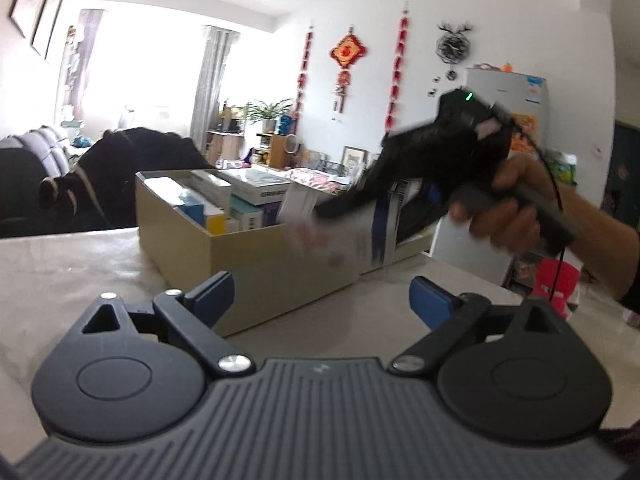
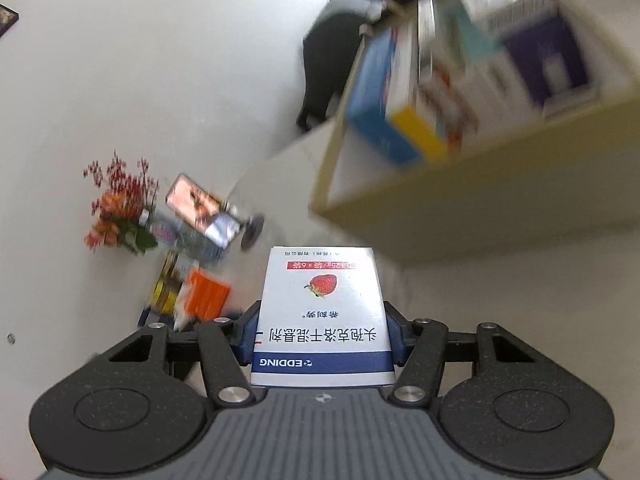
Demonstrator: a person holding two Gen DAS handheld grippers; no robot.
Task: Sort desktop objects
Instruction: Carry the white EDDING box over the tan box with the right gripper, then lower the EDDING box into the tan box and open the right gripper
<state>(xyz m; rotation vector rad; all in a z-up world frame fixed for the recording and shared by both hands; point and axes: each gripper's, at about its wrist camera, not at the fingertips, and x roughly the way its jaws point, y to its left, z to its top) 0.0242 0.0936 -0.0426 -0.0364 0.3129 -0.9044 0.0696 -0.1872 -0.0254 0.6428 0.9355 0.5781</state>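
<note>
Beside the part-filled storage box (image 1: 256, 256), the right gripper (image 2: 320, 330) clamps a strawberry-marked medicine carton (image 2: 322, 312), not yet stowed; the left gripper (image 1: 322, 300) gapes empty over the table (image 1: 80, 264).

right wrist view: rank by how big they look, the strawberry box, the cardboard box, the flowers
1. cardboard box
2. strawberry box, though it is held right at the camera, so its size is inflated
3. flowers
</note>
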